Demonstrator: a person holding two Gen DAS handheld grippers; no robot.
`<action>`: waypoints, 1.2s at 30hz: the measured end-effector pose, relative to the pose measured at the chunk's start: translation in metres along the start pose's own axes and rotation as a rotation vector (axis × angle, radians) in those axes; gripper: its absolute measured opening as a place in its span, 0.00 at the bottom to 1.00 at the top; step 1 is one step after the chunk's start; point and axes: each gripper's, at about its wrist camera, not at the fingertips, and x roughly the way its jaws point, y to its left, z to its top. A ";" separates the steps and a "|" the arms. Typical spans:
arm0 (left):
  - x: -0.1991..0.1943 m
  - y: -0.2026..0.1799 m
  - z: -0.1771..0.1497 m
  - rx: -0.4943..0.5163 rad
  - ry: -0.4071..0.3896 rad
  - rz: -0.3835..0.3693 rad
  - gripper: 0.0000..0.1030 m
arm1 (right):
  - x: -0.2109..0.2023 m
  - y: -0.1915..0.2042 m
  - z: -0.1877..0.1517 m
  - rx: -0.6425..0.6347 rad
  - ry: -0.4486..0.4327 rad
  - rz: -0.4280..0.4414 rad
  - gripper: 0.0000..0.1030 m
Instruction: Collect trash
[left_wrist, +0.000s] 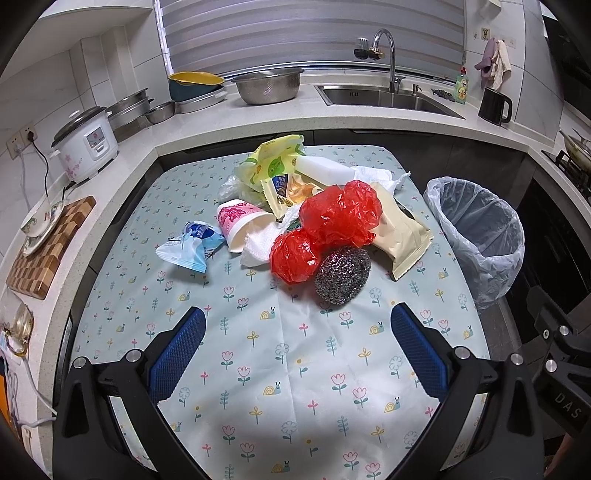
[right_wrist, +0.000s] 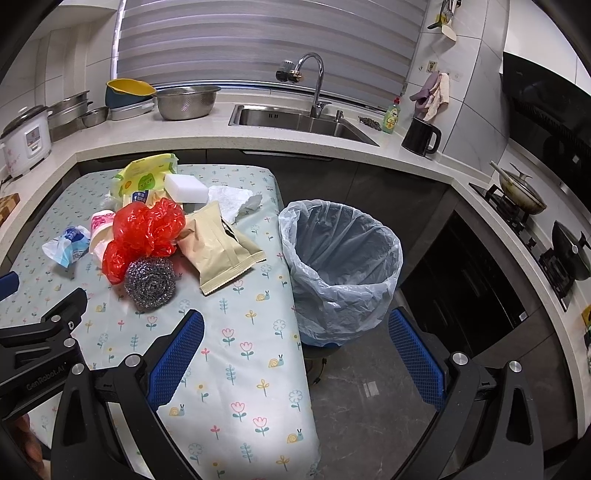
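Note:
A pile of trash lies on the flowered tablecloth (left_wrist: 258, 350): a crumpled red plastic bag (left_wrist: 328, 229), a steel scouring ball (left_wrist: 342, 276), a beige pouch (left_wrist: 402, 236), a pink paper cup (left_wrist: 243, 223), a blue-white wrapper (left_wrist: 190, 245), a green wipes pack (left_wrist: 275, 162), a white sponge (left_wrist: 323, 171) and tissue (left_wrist: 380, 175). A lined trash bin (right_wrist: 341, 266) stands off the table's right edge. My left gripper (left_wrist: 297, 325) hangs open before the scouring ball, holding nothing. My right gripper (right_wrist: 295, 328) is open over the table's right edge, near the bin.
An L-shaped counter holds a rice cooker (left_wrist: 86, 142), a checkered cutting board (left_wrist: 50, 247), metal bowls (left_wrist: 267, 85), a sink (left_wrist: 384, 96) with faucet and a black kettle (left_wrist: 495, 107). A stove with pans (right_wrist: 535, 221) runs along the right. Grey floor (right_wrist: 369, 406) lies beside the table.

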 end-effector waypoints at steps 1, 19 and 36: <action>0.000 0.000 0.000 -0.004 -0.007 0.003 0.93 | 0.001 -0.001 -0.001 0.001 0.000 0.000 0.93; 0.002 -0.003 -0.001 -0.017 0.006 -0.024 0.93 | 0.003 -0.002 -0.002 0.002 0.004 -0.001 0.93; 0.002 -0.007 -0.002 0.003 0.003 -0.034 0.93 | 0.007 -0.001 -0.005 0.004 0.009 -0.002 0.93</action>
